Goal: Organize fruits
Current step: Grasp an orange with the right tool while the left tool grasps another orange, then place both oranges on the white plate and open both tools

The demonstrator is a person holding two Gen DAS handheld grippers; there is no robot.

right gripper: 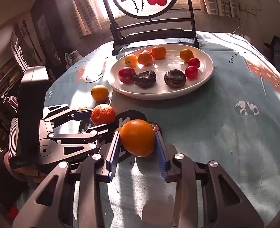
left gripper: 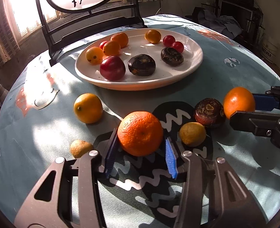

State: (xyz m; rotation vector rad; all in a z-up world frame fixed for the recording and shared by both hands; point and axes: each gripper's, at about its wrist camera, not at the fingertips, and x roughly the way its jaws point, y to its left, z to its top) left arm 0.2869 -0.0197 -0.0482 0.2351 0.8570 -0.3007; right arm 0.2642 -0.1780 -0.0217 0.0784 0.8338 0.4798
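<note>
Looking along the left tool (left gripper: 141,148), we see its blue pads touching both sides of a bumpy orange (left gripper: 140,133) low in the frame's centre, so it grips that fruit on the counter (left gripper: 235,72). Our right tool (right gripper: 138,144) is likewise clamped on a smooth orange (right gripper: 137,137) at the middle of its view. A white plate (left gripper: 193,60) in the upper centre carries small oranges, red tomatoes and two dark chestnuts. Loose on the cloth lie a yellow lemon (left gripper: 88,108) at left, a smaller lemon (left gripper: 192,134) and a dark chestnut (left gripper: 209,113) at right.
</note>
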